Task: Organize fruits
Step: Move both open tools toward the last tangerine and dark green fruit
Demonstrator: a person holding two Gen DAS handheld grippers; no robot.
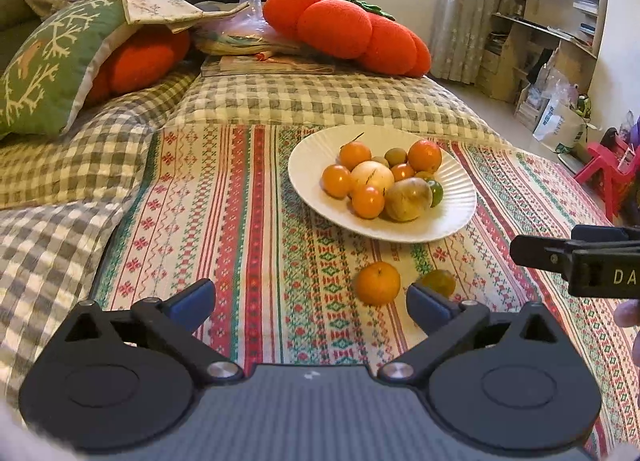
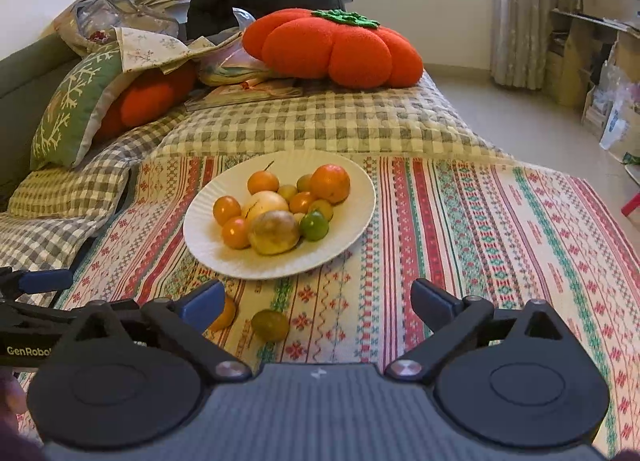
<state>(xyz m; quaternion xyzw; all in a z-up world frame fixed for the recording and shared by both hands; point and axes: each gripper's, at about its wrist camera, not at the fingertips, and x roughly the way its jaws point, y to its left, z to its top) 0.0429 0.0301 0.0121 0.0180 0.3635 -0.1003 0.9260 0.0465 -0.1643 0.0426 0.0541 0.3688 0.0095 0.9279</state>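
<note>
A white ribbed plate (image 1: 452, 217) (image 2: 352, 229) holds several fruits: oranges, small green ones and a large yellowish one (image 1: 407, 199) (image 2: 274, 232). On the patterned cloth in front of it lie a loose orange (image 1: 377, 283) (image 2: 224, 317) and a small greenish fruit (image 1: 439, 281) (image 2: 270, 325). My left gripper (image 1: 310, 303) is open and empty, just short of the loose orange. My right gripper (image 2: 318, 301) is open and empty; the greenish fruit lies just ahead between its fingers, the orange behind its left finger.
The striped patterned cloth (image 1: 248, 221) covers a checked quilt (image 1: 320, 101). Orange pumpkin cushions (image 1: 344, 31) and a green pillow (image 1: 56, 61) lie behind. Shelves (image 1: 552, 41) and a red stool (image 1: 608, 169) stand at the right.
</note>
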